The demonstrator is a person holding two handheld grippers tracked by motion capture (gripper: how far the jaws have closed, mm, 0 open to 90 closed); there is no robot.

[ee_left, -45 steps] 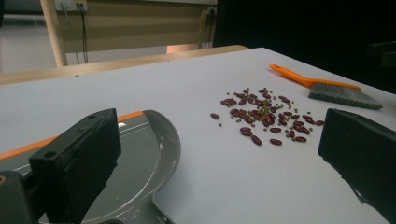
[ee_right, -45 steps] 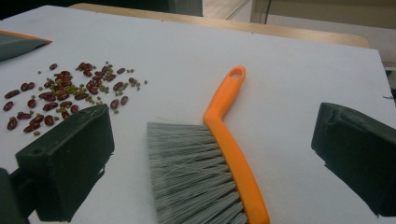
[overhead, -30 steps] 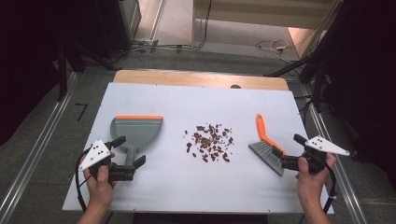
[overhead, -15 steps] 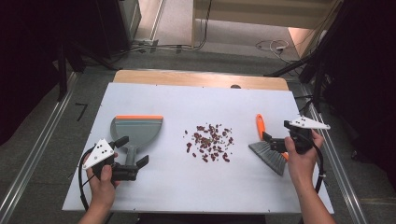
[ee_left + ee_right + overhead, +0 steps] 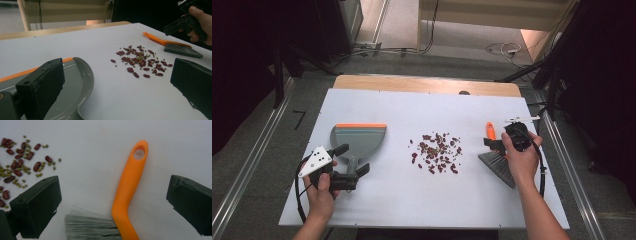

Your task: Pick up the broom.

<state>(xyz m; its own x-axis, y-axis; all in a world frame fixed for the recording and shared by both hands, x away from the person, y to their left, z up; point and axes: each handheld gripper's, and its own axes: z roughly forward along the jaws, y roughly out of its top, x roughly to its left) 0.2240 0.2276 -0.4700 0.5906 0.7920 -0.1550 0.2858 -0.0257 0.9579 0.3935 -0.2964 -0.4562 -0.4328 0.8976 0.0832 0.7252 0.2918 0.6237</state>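
Right gripper (image 5: 493,145) hangs jaws-down over the brush (image 5: 495,155), near the bench's right edge; jaws wide open, holding nothing. In the right gripper view the orange handle (image 5: 130,187) runs up between the two jaws with clear gap on both sides, no contact. Brush: orange plastic handle with a hang hole (image 5: 139,154) at the far tip, a kink low down where it meets the head, grey bristles (image 5: 90,227) fanning out sideways from the head. It lies flat on the bench, handle pointing toward the far edge, bristles toward the near edge. Left gripper (image 5: 348,165) sits low near the bench's left edge, jaws also wide open and empty, straddling the dustpan (image 5: 358,142) stem without visibly touching it; the left gripper view shows one jaw over the pan's grey curved wall (image 5: 87,75), the other over bare bench. Dustpan: grey, orange strip (image 5: 361,125) along its lip on the far side, stem toward the near edge. Between pan and brush, about mid-bench, a loose scatter of beans (image 5: 437,151): dark red kidney-shaped ones mixed with smaller green ones, spread flat, touching neither tool. Bench (image 5: 412,105) top is plain white with a wood strip along the far edge.
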